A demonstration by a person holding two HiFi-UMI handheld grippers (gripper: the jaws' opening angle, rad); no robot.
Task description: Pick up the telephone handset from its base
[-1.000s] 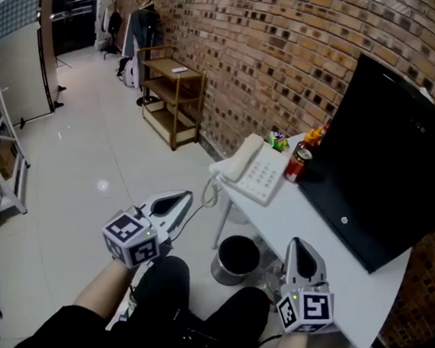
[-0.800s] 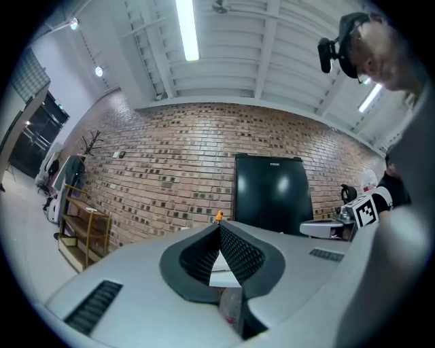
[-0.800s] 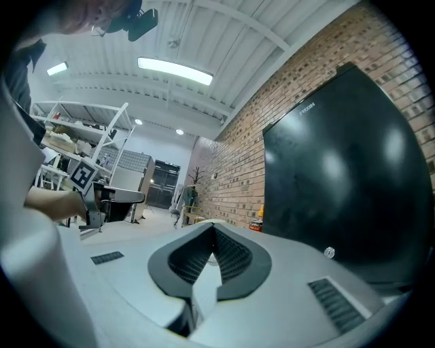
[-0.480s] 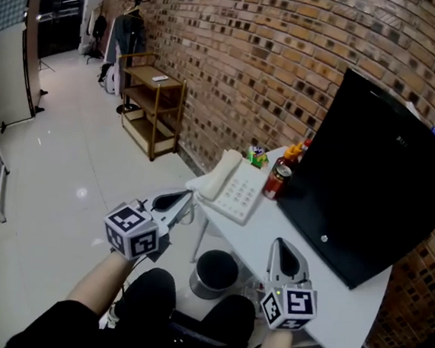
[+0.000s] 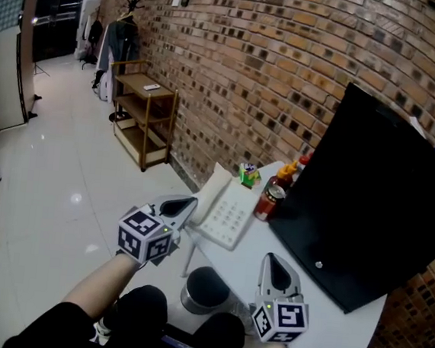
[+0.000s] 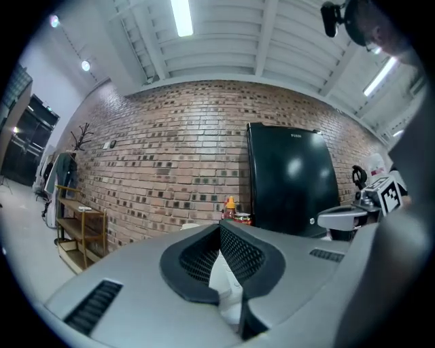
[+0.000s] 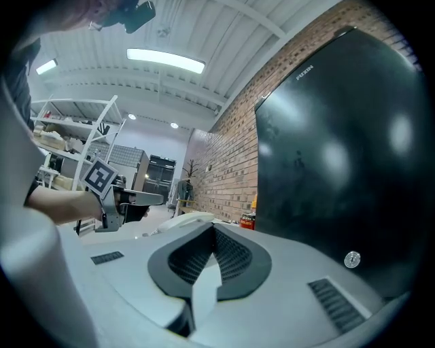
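Holds left gripper (image 5: 189, 202), jaws together and empty, near the handset (image 5: 215, 186) lying on its base (image 5: 230, 215), and right gripper (image 5: 271, 259), likewise closed, over the table (image 5: 261, 239)

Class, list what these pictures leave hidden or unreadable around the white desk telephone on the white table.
- White desk telephone: in the left gripper view, the left gripper's own shut jaws cover all but a white sliver.
- Its key labels: head view, too small.
- Red drink can: print too small, head view.
- Black monitor screen: right side cut off by the head view's edge.
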